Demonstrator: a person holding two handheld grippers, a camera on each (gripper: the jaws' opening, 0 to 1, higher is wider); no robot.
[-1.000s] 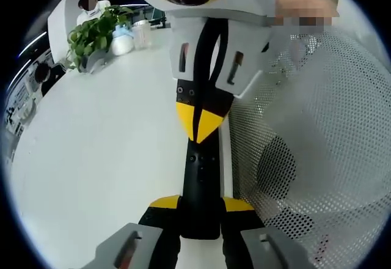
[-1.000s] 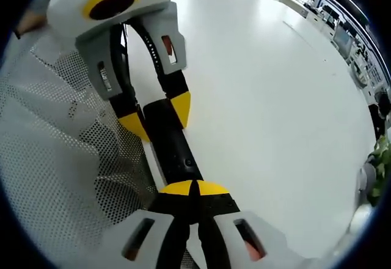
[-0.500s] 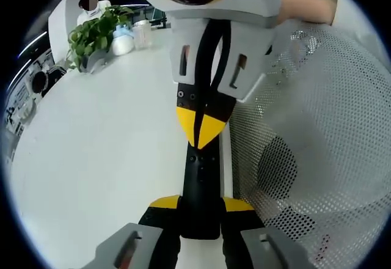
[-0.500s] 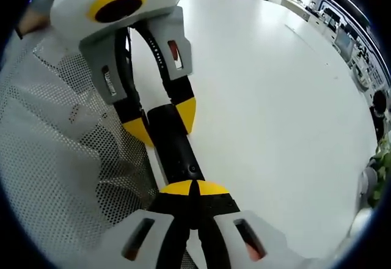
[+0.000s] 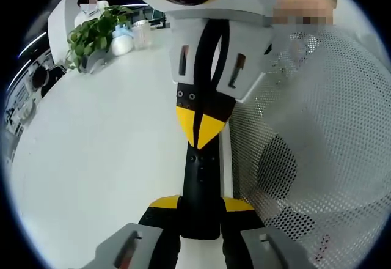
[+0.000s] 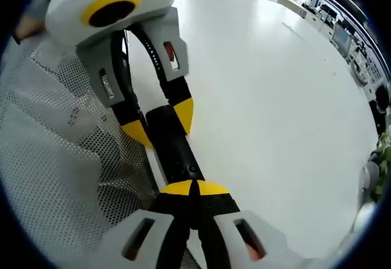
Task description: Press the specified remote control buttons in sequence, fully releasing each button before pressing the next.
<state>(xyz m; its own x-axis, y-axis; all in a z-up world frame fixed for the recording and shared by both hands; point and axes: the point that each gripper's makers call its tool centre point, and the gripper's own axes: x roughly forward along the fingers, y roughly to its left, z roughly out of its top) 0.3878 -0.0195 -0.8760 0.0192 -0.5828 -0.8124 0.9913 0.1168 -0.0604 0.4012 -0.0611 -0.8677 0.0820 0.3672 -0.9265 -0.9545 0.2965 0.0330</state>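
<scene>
Two grippers meet on a slim black remote control above the white table.

Left gripper clamps the remote's far end; right gripper, jaws pinched together, presses down on its top. A perforated white sleeve lies beside it.

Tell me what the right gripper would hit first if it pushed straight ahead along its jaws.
The right gripper, jaws shut, already rests its yellow tips on the black remote control. Pushing on, it would slide up the remote toward the left gripper, which clamps the remote's far end. Depth is uncertain.
</scene>
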